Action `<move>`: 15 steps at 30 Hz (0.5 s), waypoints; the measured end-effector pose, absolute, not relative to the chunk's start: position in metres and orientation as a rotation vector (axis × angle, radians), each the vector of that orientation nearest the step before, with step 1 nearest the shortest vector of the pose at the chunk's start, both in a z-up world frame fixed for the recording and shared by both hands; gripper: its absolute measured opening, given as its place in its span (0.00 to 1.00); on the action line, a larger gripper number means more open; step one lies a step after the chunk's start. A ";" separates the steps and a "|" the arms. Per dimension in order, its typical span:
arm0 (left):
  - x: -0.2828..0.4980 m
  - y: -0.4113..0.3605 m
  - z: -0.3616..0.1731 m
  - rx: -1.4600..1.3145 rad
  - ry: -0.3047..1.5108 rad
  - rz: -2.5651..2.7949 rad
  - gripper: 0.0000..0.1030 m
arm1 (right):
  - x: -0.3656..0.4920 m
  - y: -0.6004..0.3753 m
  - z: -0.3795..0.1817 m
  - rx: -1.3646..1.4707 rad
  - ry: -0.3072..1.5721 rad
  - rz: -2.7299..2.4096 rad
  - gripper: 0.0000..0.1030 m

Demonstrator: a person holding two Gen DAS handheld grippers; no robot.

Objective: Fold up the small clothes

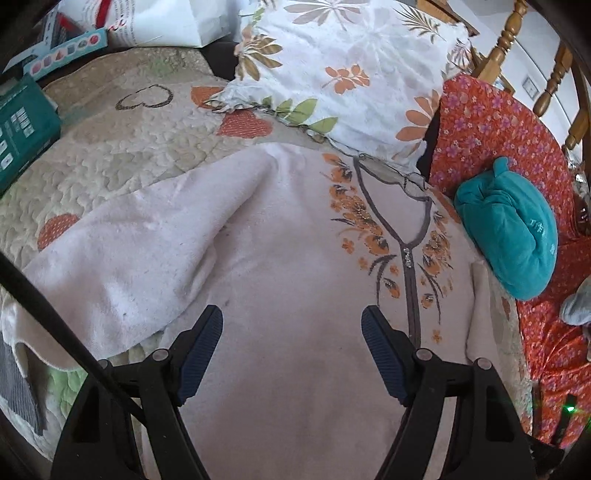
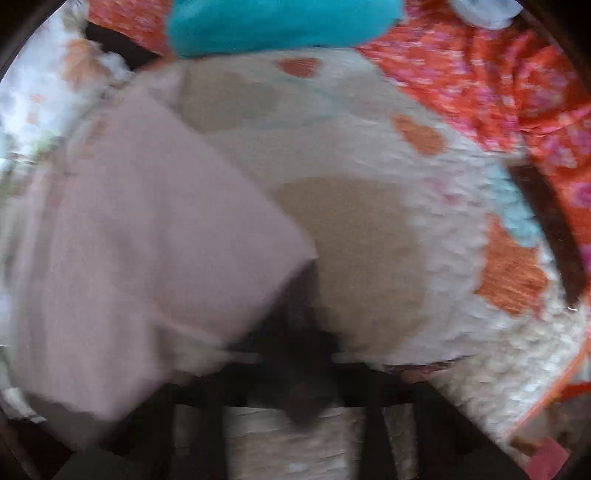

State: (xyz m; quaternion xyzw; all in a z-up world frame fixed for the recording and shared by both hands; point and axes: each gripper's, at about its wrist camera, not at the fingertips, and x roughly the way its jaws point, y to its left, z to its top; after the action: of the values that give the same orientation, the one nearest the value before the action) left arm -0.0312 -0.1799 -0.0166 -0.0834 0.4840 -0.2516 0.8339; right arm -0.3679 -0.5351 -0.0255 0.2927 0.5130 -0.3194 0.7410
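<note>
Top [image 1: 280,258] flat under spread left gripper [image 1: 291,328], right gripper [image 2: 306,291] pinching its sleeve [image 2: 166,240]

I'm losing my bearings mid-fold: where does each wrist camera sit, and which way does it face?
Left wrist: above the pale pink floral-embroidered top spread on the quilted heart-patterned bedspread, facing the floral pillow; the open left gripper shows.
Right wrist: blurred, low over the bedspread, facing the folded teal fleece garment; the right gripper looks shut on the top's edge.
Shared: top, bedspread, teal garment, orange floral cloth.
</note>
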 end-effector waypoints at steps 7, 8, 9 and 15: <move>-0.026 -0.172 -0.021 -0.177 1.002 -0.488 0.74 | -0.411 -0.600 0.038 0.492 1.054 -1.109 0.12; -0.026 -0.171 -0.020 -0.183 1.001 -0.489 0.74 | -0.419 -0.608 0.040 0.471 1.072 -1.173 0.18; -0.026 -0.170 -0.020 -0.189 1.001 -0.487 0.74 | -0.431 -0.619 0.043 0.500 1.078 -1.218 0.30; -0.028 -0.172 -0.021 -0.209 1.017 -0.491 0.74 | -0.484 -0.618 0.042 0.838 0.877 -1.101 0.46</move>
State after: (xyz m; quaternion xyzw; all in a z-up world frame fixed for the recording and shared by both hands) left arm -0.0280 -0.1719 -0.0207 -0.0987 0.4812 -0.2324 0.8394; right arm -0.4840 -0.6176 0.0421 0.3735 0.3909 -0.4910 0.6831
